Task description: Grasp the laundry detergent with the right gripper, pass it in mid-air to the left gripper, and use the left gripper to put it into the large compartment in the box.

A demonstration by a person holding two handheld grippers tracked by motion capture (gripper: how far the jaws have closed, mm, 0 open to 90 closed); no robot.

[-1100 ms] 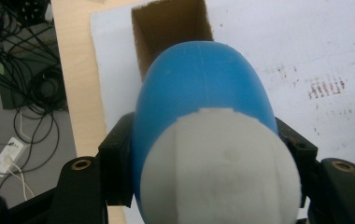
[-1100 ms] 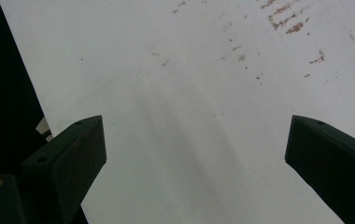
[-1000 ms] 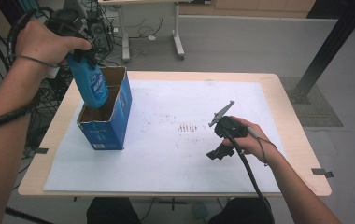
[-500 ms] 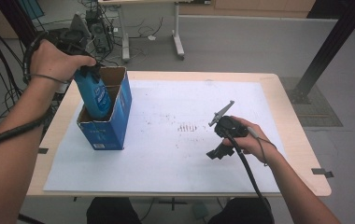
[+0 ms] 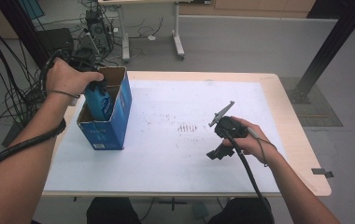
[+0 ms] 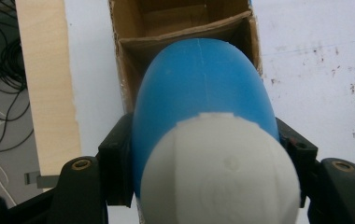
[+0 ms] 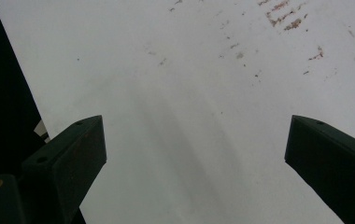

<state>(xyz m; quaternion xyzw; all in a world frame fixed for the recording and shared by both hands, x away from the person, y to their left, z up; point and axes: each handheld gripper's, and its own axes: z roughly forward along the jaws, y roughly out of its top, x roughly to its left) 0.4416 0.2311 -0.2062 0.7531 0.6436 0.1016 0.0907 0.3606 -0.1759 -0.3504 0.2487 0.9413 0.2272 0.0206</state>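
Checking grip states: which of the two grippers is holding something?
The left gripper, shut on the blue bottle over the box. The right gripper has its jaws wide apart over bare table.

You've got one blue bottle [image 5: 100, 101] with one white cap [image 6: 220, 170] on it, and one blue cardboard box [image 5: 110, 126] split into two compartments that I can count. There are two grippers, one per hand: the left gripper [image 5: 91, 84] and the right gripper [image 5: 220, 151]. All of it sits on one table [image 5: 287, 140] with one white sheet [image 5: 175, 154] on top.
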